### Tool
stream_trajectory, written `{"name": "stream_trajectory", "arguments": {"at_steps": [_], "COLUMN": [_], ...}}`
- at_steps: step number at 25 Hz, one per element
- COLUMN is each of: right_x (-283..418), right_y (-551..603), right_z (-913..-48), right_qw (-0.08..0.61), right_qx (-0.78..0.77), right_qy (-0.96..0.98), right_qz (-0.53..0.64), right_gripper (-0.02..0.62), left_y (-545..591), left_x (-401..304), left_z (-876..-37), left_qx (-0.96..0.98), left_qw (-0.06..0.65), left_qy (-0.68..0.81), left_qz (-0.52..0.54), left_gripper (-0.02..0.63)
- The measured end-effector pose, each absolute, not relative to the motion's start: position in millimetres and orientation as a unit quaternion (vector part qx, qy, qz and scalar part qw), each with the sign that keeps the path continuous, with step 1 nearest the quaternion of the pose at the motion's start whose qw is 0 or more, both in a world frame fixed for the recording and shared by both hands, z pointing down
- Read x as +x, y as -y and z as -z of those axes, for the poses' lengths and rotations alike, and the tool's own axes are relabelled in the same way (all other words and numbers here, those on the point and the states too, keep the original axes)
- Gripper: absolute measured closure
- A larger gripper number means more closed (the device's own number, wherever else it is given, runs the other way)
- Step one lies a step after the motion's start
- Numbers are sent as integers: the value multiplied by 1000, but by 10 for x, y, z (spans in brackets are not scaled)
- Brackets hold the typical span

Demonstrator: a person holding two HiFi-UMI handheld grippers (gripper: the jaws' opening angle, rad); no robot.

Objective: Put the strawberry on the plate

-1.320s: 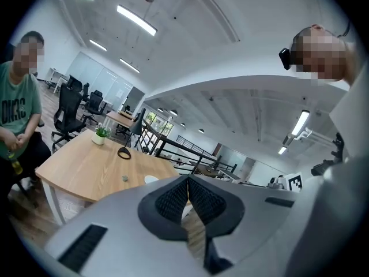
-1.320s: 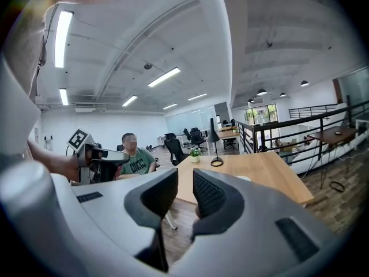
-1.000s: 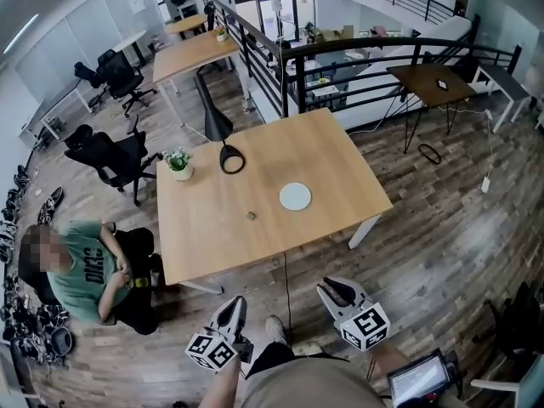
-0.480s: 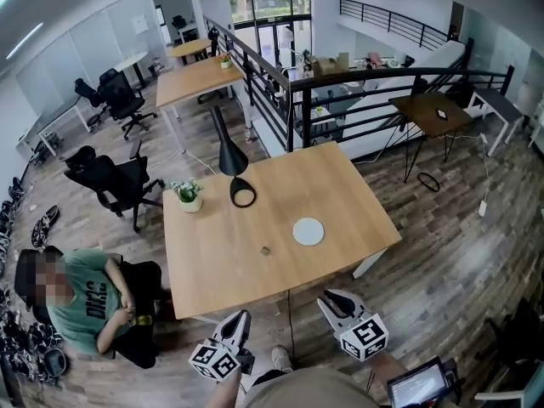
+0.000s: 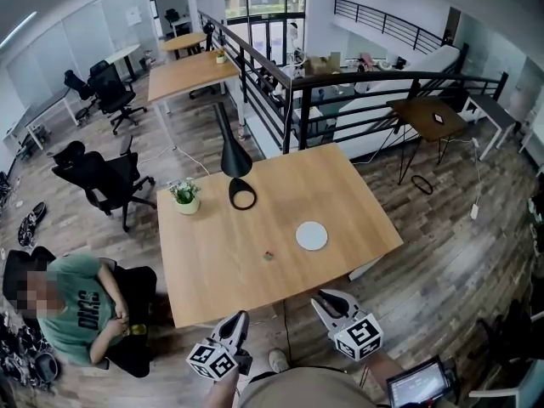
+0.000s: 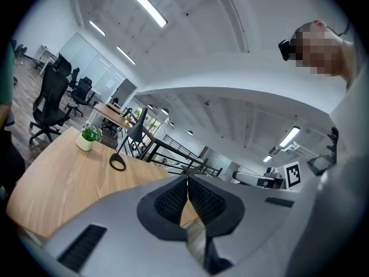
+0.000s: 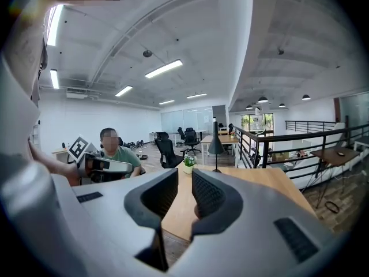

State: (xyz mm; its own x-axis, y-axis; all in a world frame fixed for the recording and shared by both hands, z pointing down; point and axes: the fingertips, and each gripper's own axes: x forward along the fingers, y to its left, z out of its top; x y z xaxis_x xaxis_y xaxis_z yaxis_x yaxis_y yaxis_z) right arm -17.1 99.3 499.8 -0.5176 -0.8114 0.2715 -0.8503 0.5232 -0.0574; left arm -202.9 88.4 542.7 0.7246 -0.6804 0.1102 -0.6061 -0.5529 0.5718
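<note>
A small red strawberry (image 5: 268, 255) lies on the wooden table (image 5: 212, 262), left of a round white plate (image 5: 312, 235) that has nothing on it. Both grippers hang short of the table's near edge, well apart from the strawberry. My left gripper (image 5: 241, 316) (image 6: 187, 180) points at the table with its pads touching at the tip, shut and holding nothing. My right gripper (image 5: 323, 297) (image 7: 184, 175) is also shut, with only a thin slit between its pads and nothing in it. Neither gripper view shows the strawberry or the plate.
A black desk lamp (image 5: 236, 172) (image 6: 117, 162) and a potted plant (image 5: 186, 195) (image 7: 188, 163) stand at the table's far left. A person in a green shirt (image 5: 72, 300) sits left of the table. A black railing (image 5: 357, 83) runs behind it. A tablet (image 5: 416, 385) is at lower right.
The table has drawn nearer and lower in the head view as both grippers travelled toward its near edge. Their jaws stayed as they were. Strawberry and plate have not moved on the table.
</note>
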Motion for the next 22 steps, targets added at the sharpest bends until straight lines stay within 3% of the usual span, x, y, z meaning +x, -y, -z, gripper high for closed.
{"name": "stream_trajectory", "arguments": {"at_steps": [22], "right_x": [-306], "right_y": [-685], "right_z": [-5110], "right_qw": [125], "right_qx": [486], "right_qy": [860], "right_qz": [-92], "right_gripper": [531], "left_y": [-510], "left_x": [-2217], "left_z": [-5580], "left_qx": [875], "left_qw": [315], "left_qy": [362], "left_qz": [71], "left_gripper": [603]}}
